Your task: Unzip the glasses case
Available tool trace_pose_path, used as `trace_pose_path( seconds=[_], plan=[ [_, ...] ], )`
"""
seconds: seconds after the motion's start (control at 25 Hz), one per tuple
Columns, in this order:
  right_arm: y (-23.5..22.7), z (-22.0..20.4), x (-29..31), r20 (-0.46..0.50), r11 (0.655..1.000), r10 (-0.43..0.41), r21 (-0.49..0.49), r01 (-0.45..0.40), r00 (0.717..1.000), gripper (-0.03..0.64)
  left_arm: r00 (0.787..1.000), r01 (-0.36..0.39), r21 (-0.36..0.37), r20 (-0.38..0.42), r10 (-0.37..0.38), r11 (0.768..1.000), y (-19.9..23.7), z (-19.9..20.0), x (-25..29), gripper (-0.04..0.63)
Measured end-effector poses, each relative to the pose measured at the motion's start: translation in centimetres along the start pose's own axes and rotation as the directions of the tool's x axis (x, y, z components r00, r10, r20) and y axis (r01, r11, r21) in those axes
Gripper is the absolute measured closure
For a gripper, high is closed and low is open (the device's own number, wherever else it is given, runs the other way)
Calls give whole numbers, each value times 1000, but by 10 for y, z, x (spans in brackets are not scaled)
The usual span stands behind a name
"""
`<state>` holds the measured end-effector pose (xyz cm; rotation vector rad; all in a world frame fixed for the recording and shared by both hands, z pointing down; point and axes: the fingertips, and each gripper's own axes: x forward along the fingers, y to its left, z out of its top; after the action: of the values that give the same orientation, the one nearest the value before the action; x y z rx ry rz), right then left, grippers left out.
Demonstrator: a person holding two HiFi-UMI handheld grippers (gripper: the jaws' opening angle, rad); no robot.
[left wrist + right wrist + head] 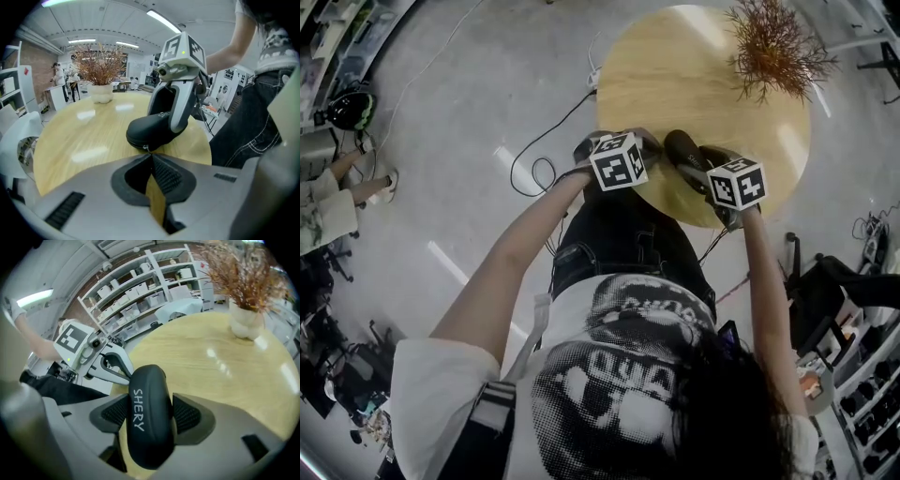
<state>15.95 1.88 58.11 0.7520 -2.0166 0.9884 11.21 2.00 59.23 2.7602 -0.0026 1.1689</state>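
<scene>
A: Where is the glasses case (146,132) at this moment?

B: In the head view it is at the 6 o'clock edge of the round wooden worktop (675,66), close to the person's body. The right gripper (149,414) is clamped on it: one ribbed pad presses on each long side, and the white letters "SHERY" face the right gripper view.

A: Does the case lie flat?

B: No, it is tilted. In the left gripper view one rounded end points down to the wood, but I cannot tell if it touches.

A: And the left gripper (150,157)?

B: It comes from the 9 o'clock side of the case. Its jaws are fully together, and their tips meet at the small metal zip pull (148,149) at the low end of the case. Whether they really pinch the pull, I cannot tell.

A: Anything else on the worktop?

B: A white vase (101,92) with dry branches, at about 1 o'clock, well apart from the case.
</scene>
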Motion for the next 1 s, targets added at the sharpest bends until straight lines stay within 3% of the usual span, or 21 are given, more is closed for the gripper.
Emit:
trace_pose_path(
  seconds=[0.16,0.32,0.64,1.0],
  plan=[
    [1,0,2,69,981,-42,192,28,997,319,1000,-23,4,3,23,1000,6,3,-2,583],
    [0,3,0,121,950,-99,306,57,988,321,1000,-15,23,6,14,1000,-1,5,-3,583],
    [-8,20,4,157,890,-170,448,83,973,322,999,-30,-11,33,30,999,-5,8,-2,583],
    [-22,44,5,212,784,-221,620,43,952,322,997,-40,-15,65,41,999,-11,12,-8,583]
  ],
)
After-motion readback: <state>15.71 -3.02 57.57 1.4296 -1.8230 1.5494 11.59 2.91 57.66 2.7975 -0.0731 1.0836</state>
